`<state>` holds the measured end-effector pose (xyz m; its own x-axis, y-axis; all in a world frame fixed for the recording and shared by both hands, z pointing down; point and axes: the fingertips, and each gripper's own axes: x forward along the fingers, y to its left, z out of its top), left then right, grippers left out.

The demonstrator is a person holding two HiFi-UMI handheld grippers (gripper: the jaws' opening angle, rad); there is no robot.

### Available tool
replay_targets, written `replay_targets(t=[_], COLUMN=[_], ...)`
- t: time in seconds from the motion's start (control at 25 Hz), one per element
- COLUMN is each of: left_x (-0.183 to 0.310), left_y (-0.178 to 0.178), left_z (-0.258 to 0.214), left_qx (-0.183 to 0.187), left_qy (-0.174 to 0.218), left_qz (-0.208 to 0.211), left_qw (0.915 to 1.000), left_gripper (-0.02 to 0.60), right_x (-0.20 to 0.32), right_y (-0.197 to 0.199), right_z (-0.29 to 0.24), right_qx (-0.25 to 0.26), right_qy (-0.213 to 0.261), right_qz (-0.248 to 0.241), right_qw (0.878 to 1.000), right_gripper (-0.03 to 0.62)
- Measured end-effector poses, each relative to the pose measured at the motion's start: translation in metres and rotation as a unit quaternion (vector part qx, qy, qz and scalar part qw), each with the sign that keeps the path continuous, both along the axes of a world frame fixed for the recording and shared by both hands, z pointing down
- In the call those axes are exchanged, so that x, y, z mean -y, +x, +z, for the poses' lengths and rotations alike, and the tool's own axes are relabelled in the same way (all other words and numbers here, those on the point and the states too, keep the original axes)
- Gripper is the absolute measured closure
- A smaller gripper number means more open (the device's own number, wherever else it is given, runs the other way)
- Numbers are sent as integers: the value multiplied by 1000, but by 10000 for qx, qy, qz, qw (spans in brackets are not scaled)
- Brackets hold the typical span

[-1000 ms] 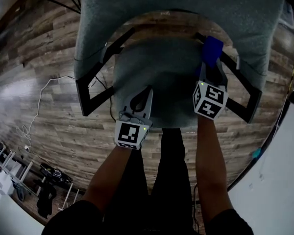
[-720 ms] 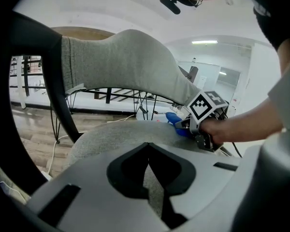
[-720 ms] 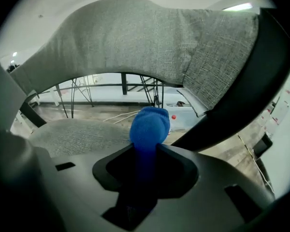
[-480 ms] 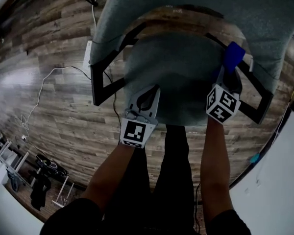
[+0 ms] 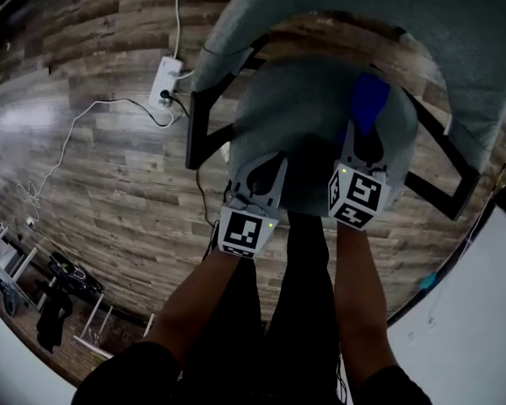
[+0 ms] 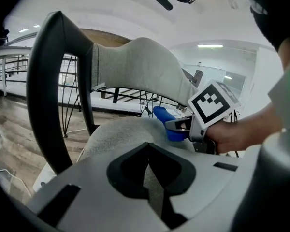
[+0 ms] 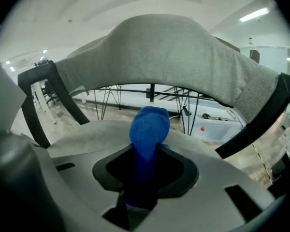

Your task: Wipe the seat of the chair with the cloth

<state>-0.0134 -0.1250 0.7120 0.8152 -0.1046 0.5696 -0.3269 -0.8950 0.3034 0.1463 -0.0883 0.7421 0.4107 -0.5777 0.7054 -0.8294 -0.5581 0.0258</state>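
Observation:
The chair has a grey fabric seat (image 5: pixel 308 121), a grey curved backrest (image 5: pixel 379 7) and black armrests. A blue cloth (image 5: pixel 368 104) lies on the right part of the seat, and my right gripper (image 5: pixel 360 142) is shut on it. In the right gripper view the cloth (image 7: pixel 147 134) sticks out from between the jaws over the seat (image 7: pixel 82 134). My left gripper (image 5: pixel 266 171) rests at the seat's front left edge, shut with nothing in it. From the left gripper view I see the seat (image 6: pixel 121 132), the cloth (image 6: pixel 166 122) and the backrest (image 6: pixel 135 69).
The chair stands on a wood-plank floor (image 5: pixel 93 167). A white power strip (image 5: pixel 164 83) with cables lies on the floor left of the chair. Black armrest frames (image 5: pixel 204 133) flank the seat. The person's legs (image 5: pixel 295 310) stand right at the seat's front.
The right gripper with the cloth has moved left, from the seat's right edge toward its middle. The left gripper stays at the front edge. The head view has shifted.

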Motion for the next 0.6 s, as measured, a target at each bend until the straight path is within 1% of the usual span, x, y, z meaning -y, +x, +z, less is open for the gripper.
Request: replay_targets(t=[0.16,0.32,0.52,0.6], left_x=[8,11,26,28], left_y=[-19,-42,-66,-73], left_z=[3,4,8,11], left_qx=[74,102,167,190], left_qy=[59,-30,-48,-113], left_qz=[-116,-274,-502,-546], left_qw=[9999,9996,9986,9983], left_gripper=[580,580,580,580], right_x=[35,68,100,107], right_y=[-41,-81,-124,-139], right_z=[5,2,3,5], right_qx=[122,207,310,391], right_qy=[103,214,221,223], right_qz=[-489,-952,-1221,-1325], right_qw=[9987,9950,9918,9902], right_gripper=[474,474,474,474])
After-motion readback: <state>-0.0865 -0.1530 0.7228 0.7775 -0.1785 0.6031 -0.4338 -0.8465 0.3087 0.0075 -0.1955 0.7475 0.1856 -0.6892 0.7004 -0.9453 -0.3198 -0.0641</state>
